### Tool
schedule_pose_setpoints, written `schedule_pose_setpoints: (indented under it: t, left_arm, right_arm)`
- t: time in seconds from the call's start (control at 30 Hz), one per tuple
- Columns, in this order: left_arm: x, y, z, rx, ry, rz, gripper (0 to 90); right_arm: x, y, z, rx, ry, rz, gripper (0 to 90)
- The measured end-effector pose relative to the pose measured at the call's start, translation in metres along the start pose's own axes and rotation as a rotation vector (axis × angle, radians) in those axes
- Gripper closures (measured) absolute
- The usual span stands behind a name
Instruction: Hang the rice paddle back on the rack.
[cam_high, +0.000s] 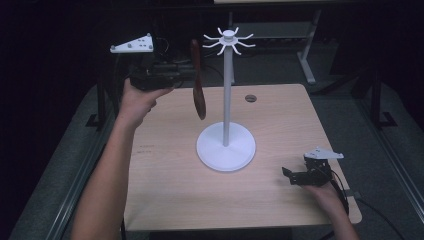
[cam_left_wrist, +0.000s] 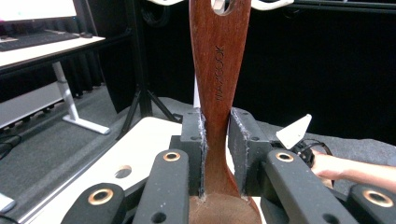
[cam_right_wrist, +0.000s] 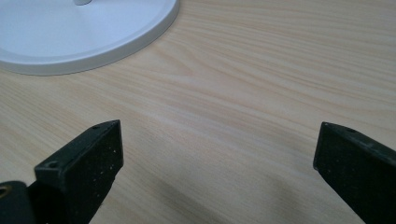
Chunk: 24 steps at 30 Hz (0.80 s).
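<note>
Dark reddish wood: a spatula (cam_left_wrist: 219, 88), clamped by its neck in the left tongs (cam_left_wrist: 216, 149), raised off the counter (cam_high: 165, 190), just left of the white stand (cam_high: 227, 95) and its pole. Handle end with its hanging hole up near the stand's hooks (cam_high: 229, 41), blade hanging down. Burned into the handle, lettering, seemingly "HAPCOOK" but not clear. Right of the stand's round base (cam_right_wrist: 70, 37), low over the bare counter: right tongs (cam_right_wrist: 215, 163), gaping wide, holding nothing. Behind the stand, dark room, desk legs.
</note>
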<state>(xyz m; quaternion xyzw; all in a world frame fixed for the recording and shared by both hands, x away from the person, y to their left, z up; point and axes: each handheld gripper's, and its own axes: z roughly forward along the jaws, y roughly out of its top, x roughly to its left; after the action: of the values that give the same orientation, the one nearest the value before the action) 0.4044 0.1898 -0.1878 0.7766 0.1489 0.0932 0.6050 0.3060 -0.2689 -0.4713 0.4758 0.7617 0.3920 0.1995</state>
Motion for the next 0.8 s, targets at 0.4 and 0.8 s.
schedule_pose_setpoints:
  t: [0.4, 0.8]
  left_arm:
    - [0.000, 0.008, 0.012, 0.010, -0.008, 0.012, 76.1]
    - [0.003, 0.006, 0.022, 0.022, -0.012, 0.002, 76.1]
  right_arm:
    - [0.000, 0.000, -0.001, -0.004, 0.002, 0.002, 1.2]
    - [0.000, 0.000, -0.001, -0.008, 0.004, 0.005, 1.2]
